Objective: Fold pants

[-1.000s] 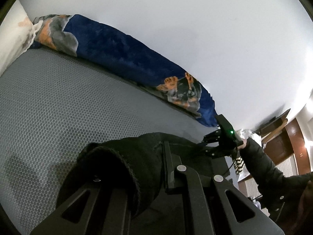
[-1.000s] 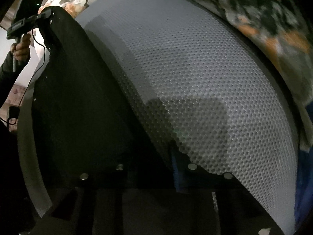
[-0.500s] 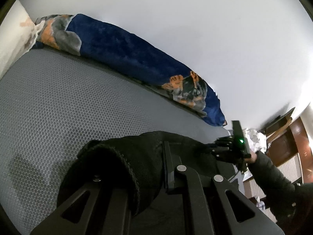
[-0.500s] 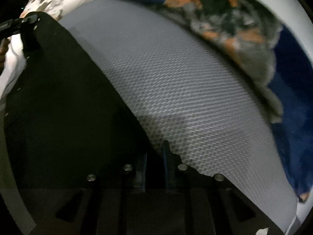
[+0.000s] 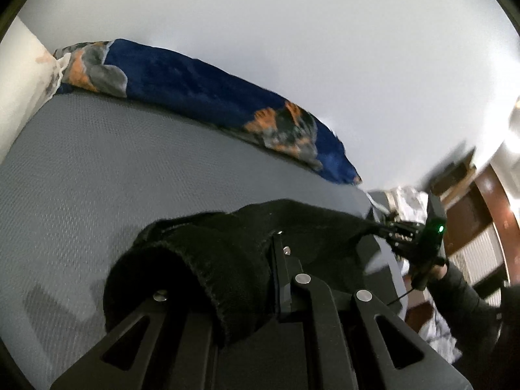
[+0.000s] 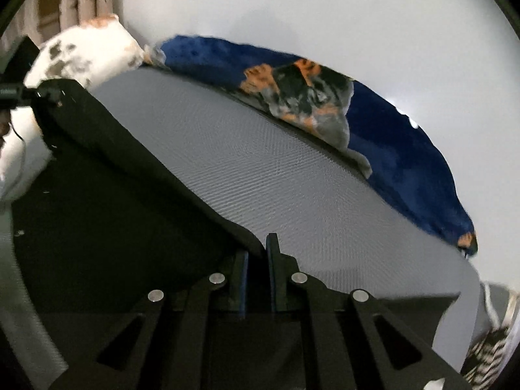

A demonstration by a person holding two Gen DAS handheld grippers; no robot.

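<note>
The black pants (image 6: 107, 201), thick and fuzzy with a ribbed hem, hang taut between the two claws above the grey honeycomb-mesh mattress (image 5: 136, 175). The left gripper (image 5: 260, 279) is clamped on bunched cloth. The right gripper (image 6: 256, 253) has just been closing and pinches the fabric's edge. A plush blue blanket (image 6: 406, 162) lies far.

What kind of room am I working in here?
Most likely a bedroom: a grey mattress against a white wall, a blue blanket along its far edge and a pillow at one end.
</note>
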